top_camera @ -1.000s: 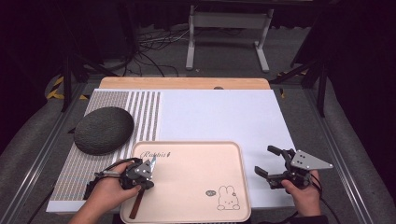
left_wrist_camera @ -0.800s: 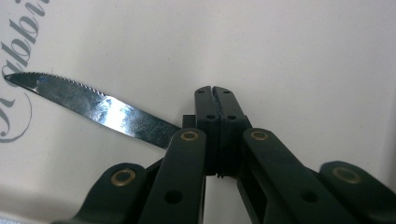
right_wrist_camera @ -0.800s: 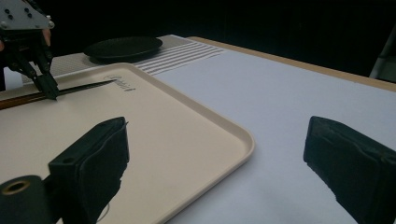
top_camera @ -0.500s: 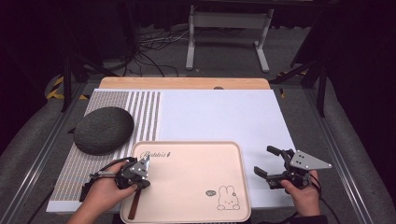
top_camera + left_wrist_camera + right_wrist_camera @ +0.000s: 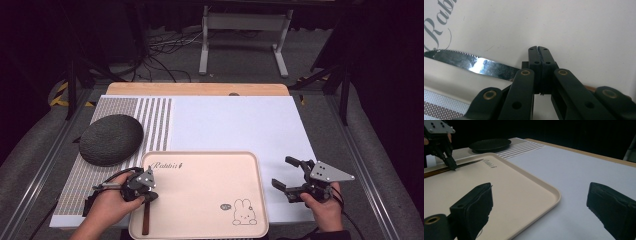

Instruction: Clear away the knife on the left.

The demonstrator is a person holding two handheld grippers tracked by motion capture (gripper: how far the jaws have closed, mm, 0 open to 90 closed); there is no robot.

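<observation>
Knife (image 5: 474, 65) on tray (image 5: 210, 200), dark round mat (image 5: 111, 139) just beside.

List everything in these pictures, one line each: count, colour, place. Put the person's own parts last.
tray: one, cream, rabbit print, front centre of table.
knife: one, serrated steel blade, brown handle, lying along the tray's left edge.
plate: one, dark grey, on the striped mat, left of the tray.
striped mat: one, white and grey, table's left side.
table: one, white top, wooden far edge.
left tongs: one, black, jaws together over the knife.
right tongs: one, black, jaws apart, right of the tray.
hands: two, holding the tongs.
</observation>
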